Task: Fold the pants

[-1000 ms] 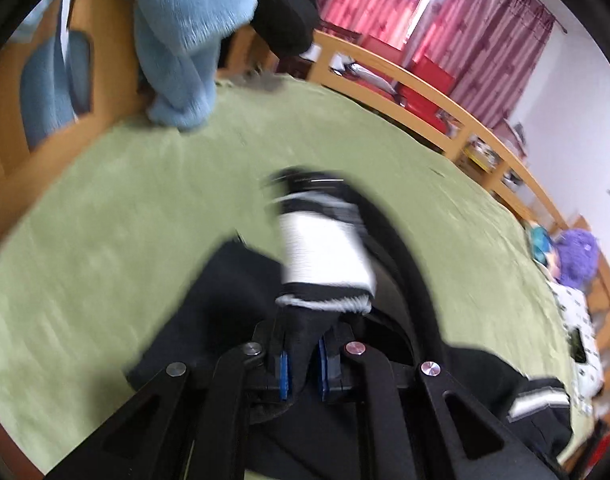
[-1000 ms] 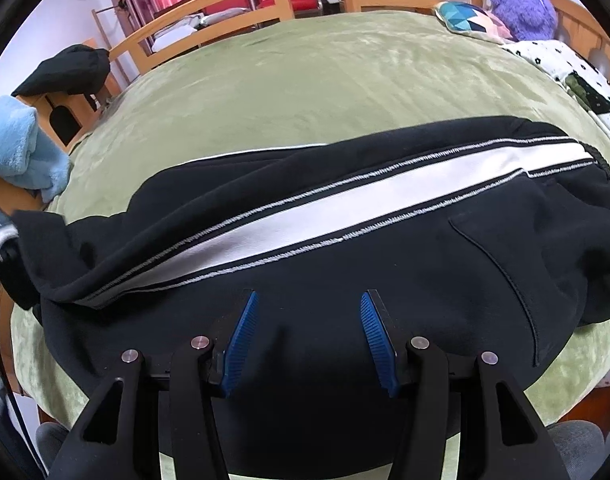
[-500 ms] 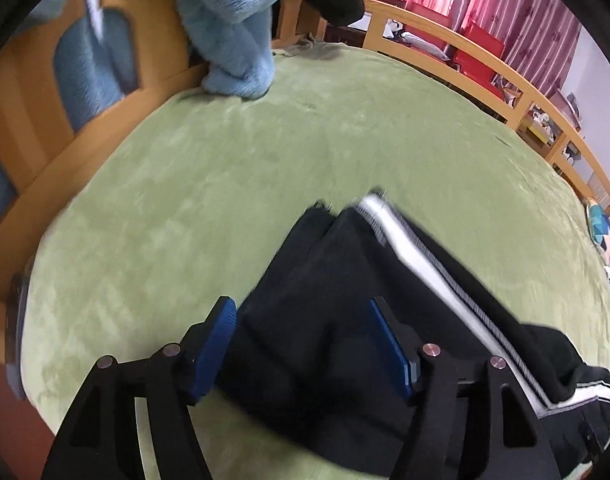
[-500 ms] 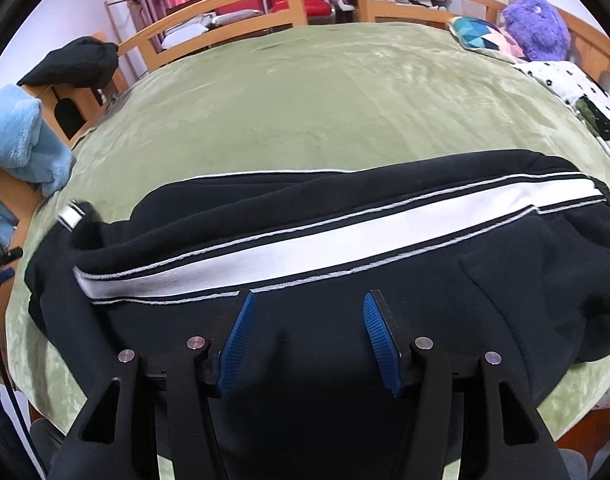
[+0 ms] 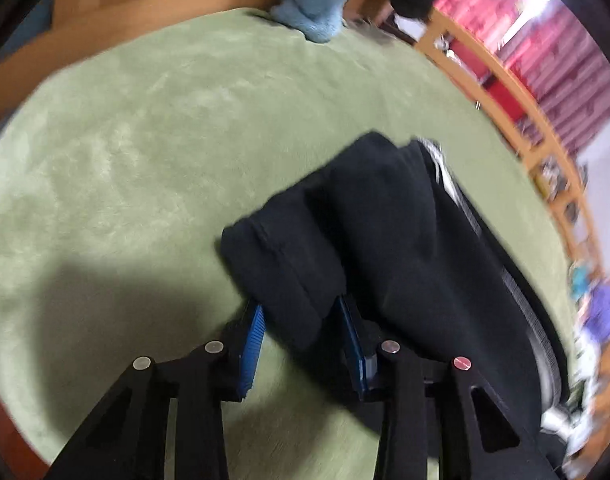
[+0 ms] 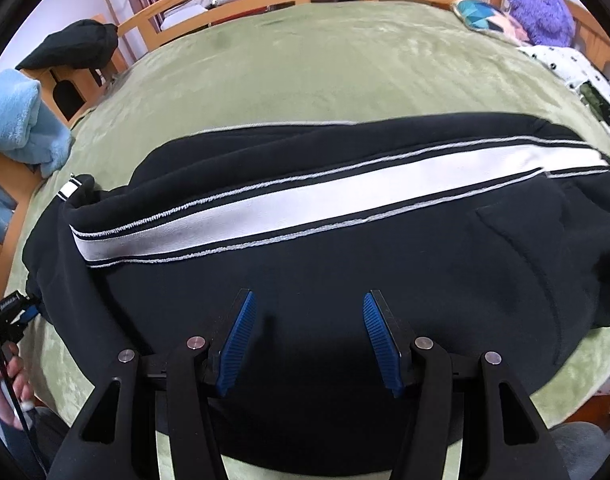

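Black pants (image 6: pixel 345 272) with a white side stripe (image 6: pixel 289 204) lie folded lengthwise across the green bed cover (image 6: pixel 325 64). My right gripper (image 6: pixel 309 340) is open and empty, hovering over the near edge of the pants. In the left wrist view the pants' leg end (image 5: pixel 369 224) lies at the left of the bed. My left gripper (image 5: pixel 305 336) is open, its blue pads on either side of a hemmed fold of the cuff (image 5: pixel 277 264), with gaps showing. The left gripper also shows at the left edge of the right wrist view (image 6: pixel 15 312).
A wooden bed rail (image 6: pixel 225 4) runs around the bed. A blue towel (image 6: pixel 21 124) and a black garment (image 6: pixel 73 46) hang on the left rail. A purple plush toy (image 6: pixel 541 14) and a spotted cloth (image 6: pixel 565 60) lie at the far right.
My left gripper released the leg end a second ago, opened, and has now moved back in around the cuff fold. The leg end has settled flat. The right gripper has stayed open in place.
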